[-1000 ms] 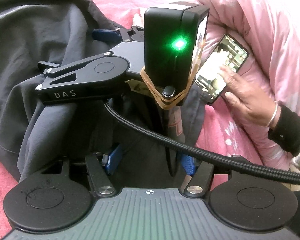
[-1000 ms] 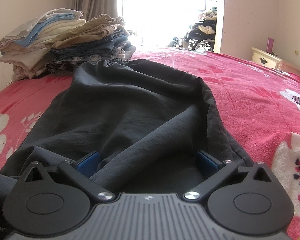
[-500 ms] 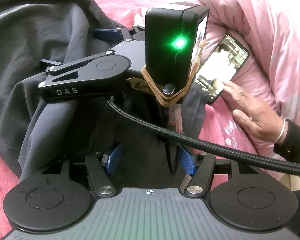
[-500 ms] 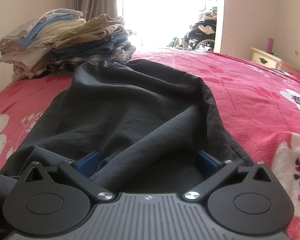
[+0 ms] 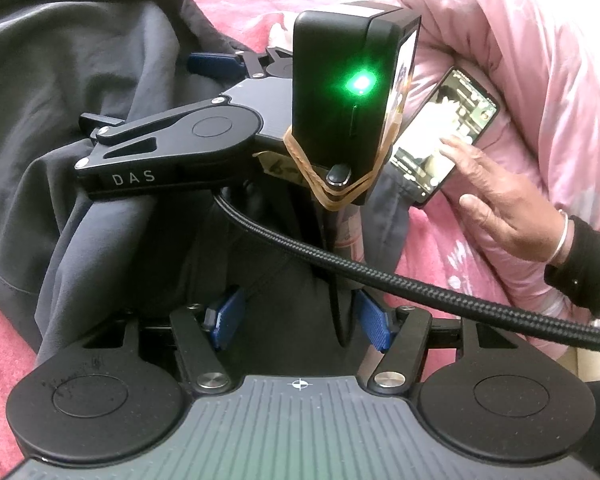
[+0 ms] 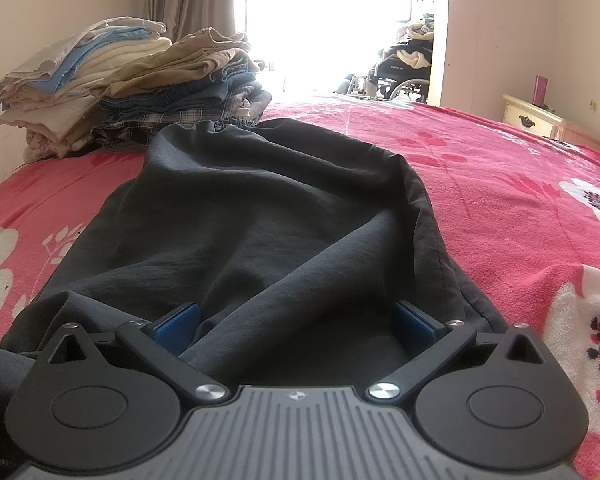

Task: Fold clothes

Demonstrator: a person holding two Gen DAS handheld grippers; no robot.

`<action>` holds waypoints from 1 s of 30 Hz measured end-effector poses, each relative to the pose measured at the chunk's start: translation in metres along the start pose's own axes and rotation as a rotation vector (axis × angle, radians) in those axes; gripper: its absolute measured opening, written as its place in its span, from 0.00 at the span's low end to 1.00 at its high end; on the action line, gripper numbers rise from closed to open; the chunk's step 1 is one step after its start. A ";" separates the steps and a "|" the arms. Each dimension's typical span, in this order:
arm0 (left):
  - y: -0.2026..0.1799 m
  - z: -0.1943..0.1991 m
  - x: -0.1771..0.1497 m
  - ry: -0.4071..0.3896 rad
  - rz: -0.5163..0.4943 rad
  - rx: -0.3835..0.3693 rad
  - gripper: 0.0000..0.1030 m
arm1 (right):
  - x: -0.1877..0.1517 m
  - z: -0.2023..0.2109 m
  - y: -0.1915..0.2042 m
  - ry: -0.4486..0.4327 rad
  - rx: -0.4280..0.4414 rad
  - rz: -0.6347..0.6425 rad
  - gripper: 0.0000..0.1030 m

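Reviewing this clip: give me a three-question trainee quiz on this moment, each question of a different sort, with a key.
1. True or false: the right tool has its blue pads clamped tight on the dark grey garment.
2. Multiple choice: the bare hand at the right of the left wrist view is touching A) a phone, B) the braided cable, C) a folded shirt.
3. Fill in: behind the garment, against the wall, sit stacks of folded ____.

Key: 1 false, its jaws stand apart over loose cloth. 2 A, a fingertip is on the lit screen. 3 clothes.
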State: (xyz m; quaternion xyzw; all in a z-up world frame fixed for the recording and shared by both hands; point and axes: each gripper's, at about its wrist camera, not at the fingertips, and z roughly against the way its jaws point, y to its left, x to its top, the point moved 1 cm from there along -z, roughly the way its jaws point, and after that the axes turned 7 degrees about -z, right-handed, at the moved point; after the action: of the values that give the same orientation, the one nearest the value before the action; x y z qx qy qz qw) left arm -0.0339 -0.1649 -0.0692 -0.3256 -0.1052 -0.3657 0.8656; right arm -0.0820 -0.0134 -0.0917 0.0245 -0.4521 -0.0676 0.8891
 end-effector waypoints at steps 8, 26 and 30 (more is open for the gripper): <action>0.001 0.000 -0.001 0.002 0.005 -0.005 0.61 | 0.000 0.000 0.000 0.000 -0.001 0.000 1.00; 0.001 0.000 -0.002 0.007 0.006 -0.009 0.61 | 0.000 0.000 0.000 0.000 -0.003 0.000 1.00; 0.001 -0.002 0.000 0.007 0.006 -0.009 0.61 | 0.000 0.000 0.000 0.001 -0.004 0.000 1.00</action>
State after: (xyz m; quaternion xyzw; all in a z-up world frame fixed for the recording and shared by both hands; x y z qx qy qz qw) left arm -0.0334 -0.1652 -0.0713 -0.3287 -0.0995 -0.3647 0.8655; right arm -0.0815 -0.0136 -0.0918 0.0227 -0.4516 -0.0685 0.8893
